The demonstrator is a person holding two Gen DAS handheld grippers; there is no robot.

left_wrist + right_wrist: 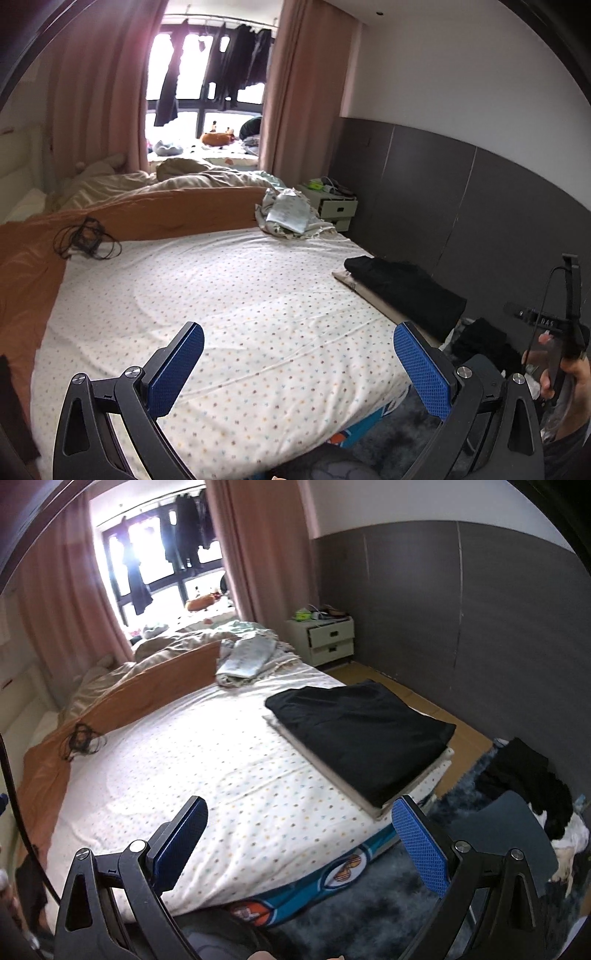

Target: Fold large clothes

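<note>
Both the left gripper (299, 365) and right gripper (300, 843) hover empty with jaws spread wide over the bed (207, 775), while the soft, limp, light black garment (362, 731), lying folded ahead-right of the right jaws, likely wants pinching at corners.

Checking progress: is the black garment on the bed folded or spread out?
Folded. The black garment lies as a neat flat rectangle on a light folded piece at the bed's right edge.

Folded garment (360, 734) on bed's (221, 775) right edge; clothes heap (532, 779) on floor right of it; nightstand (325, 635) behind.
</note>
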